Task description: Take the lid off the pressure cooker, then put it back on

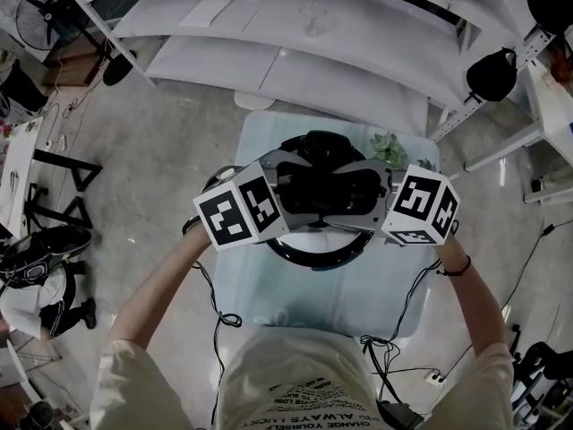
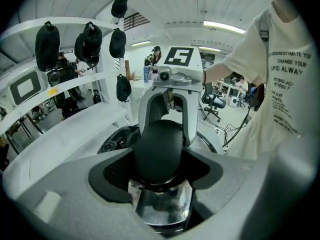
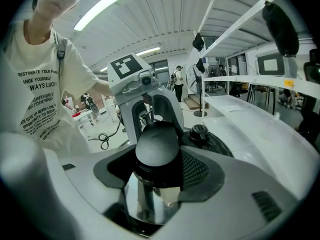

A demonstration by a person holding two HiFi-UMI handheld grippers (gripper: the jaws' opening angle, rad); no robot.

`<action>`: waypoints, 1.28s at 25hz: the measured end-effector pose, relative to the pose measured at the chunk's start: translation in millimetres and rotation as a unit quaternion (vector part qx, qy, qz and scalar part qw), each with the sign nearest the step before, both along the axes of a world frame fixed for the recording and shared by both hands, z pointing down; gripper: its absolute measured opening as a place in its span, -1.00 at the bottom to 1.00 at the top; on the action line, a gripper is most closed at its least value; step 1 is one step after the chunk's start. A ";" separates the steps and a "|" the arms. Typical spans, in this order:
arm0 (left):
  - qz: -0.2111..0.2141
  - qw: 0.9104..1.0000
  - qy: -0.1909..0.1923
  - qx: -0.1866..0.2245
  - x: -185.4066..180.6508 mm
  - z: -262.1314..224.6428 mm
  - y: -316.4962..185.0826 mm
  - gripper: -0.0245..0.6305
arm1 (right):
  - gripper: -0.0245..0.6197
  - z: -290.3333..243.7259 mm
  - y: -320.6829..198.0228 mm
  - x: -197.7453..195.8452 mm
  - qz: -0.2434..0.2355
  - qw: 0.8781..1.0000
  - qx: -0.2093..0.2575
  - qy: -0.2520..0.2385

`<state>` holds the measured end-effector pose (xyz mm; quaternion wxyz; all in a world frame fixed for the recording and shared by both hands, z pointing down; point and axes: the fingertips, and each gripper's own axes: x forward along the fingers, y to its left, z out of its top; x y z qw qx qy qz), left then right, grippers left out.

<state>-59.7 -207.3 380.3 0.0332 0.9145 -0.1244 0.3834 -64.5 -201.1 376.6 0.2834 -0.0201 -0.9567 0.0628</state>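
The pressure cooker stands on a small glass table, its dark round rim showing below both grippers. The lid's black handle is a rounded knob on a shiny metal stem. My left gripper comes in from the left and my right gripper from the right, and they face each other over the cooker's middle. Each is shut on the handle: the knob fills the gap between the left gripper's jaws and likewise the right gripper's. A black valve sits on the lid beyond. The grippers hide the seam between lid and pot.
A small green plant stands at the table's far right corner. White curved shelving runs behind the table. Cables trail on the floor near the person's body. A fan and chairs stand at the left.
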 end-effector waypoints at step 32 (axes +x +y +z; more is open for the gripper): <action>-0.119 0.986 0.095 0.066 -13.3 -4.0 -6.3 0.06 | -0.01 -0.9 -9.1 7.0 0.076 0.996 0.042 -0.031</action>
